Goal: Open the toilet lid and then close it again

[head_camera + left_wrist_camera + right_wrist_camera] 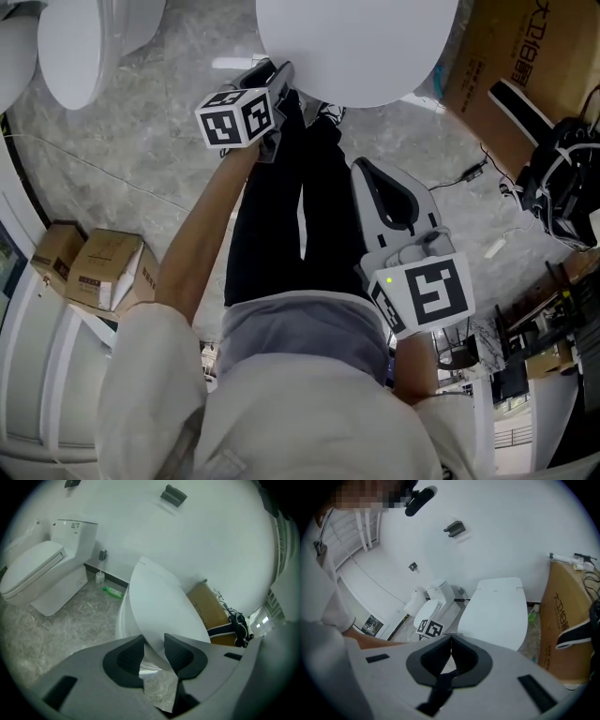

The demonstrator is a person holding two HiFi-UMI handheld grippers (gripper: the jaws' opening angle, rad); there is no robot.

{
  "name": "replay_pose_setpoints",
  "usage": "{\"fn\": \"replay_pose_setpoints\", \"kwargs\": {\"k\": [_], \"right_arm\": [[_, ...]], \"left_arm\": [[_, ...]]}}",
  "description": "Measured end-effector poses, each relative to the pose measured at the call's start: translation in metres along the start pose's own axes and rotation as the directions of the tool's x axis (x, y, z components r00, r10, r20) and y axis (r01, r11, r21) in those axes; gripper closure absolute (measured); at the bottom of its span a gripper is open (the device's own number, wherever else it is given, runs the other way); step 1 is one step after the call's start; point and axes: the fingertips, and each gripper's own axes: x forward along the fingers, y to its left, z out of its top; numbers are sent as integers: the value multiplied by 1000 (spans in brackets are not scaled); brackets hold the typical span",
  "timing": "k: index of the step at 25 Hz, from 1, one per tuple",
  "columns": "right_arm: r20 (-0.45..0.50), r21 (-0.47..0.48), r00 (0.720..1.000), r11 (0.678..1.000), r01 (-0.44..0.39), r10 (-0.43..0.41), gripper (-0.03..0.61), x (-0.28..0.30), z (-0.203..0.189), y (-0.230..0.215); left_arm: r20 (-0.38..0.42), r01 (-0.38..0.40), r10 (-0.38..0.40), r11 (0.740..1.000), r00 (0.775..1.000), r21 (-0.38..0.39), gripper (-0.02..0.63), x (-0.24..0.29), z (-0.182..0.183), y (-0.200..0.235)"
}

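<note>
Lifting looked to be the step in hand: the white oval plastic toilet lid (157,602) stood tilted partway up off its bowl, at 12 o'clock in the head view. The opening half of the task seemed under way and the closing half not yet begun. The next move would call for carrying the lid's front edge up and back in an arc about the hinge until it leaned past upright, without letting the thin rim slip out of the grip. The left tongs (153,649) were moderately apart, their dark pads clamped on the lid's front rim, at 11 o'clock in the head view. The right tongs (450,644) were closed pad to pad on nothing, held at 4 o'clock in that view, well apart from the lid.
</note>
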Motion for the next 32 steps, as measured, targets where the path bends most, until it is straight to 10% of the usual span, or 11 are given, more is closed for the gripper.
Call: {"fn": "replay_pose_setpoints", "kwargs": {"k": [32], "right_arm": [[76,-102,997,995,1,7,568,-52,65,42]], "left_arm": [[43,24,-23,1000,999,-19,485,-56,63,-49]]}}
